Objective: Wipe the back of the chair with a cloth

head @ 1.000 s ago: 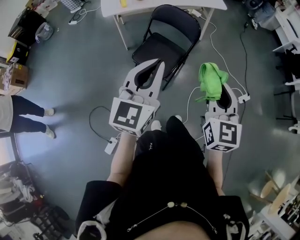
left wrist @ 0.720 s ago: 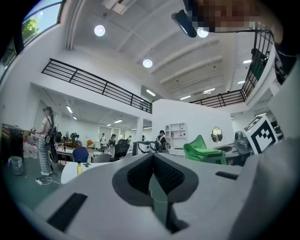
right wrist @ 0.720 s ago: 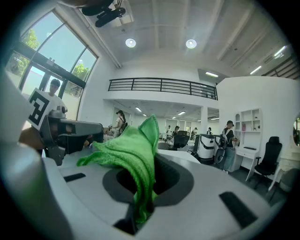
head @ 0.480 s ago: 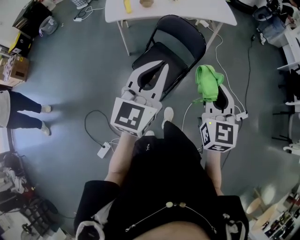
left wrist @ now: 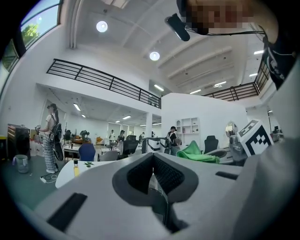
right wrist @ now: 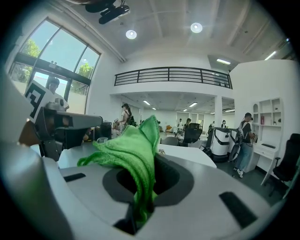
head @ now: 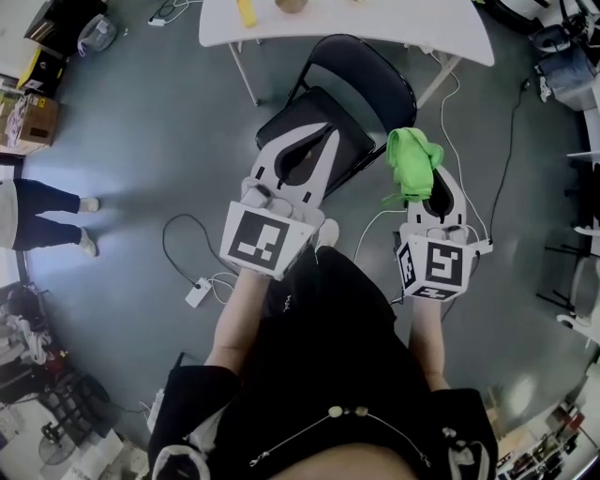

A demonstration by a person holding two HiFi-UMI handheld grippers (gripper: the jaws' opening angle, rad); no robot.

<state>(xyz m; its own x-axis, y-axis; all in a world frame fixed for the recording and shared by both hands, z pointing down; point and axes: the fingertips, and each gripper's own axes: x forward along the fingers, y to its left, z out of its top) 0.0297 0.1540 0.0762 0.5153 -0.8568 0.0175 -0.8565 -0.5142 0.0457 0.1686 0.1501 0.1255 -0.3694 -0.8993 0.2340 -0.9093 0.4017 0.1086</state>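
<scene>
A black folding chair stands on the grey floor ahead of me, its curved back nearest the white table. My left gripper hovers over the chair's seat, shut with nothing between its jaws. My right gripper is just right of the chair, shut on a bright green cloth that bunches up above its jaws. In the right gripper view the green cloth rises out of the closed jaws. The left gripper view also catches the cloth at its right.
A white table with small items stands just beyond the chair. White cables and a power strip lie on the floor. A person's legs are at the far left. Boxes and clutter line the left edge.
Both grippers and I have moved closer to the chair; the cloth is now level with the chair's right side. Both grips are unchanged.
</scene>
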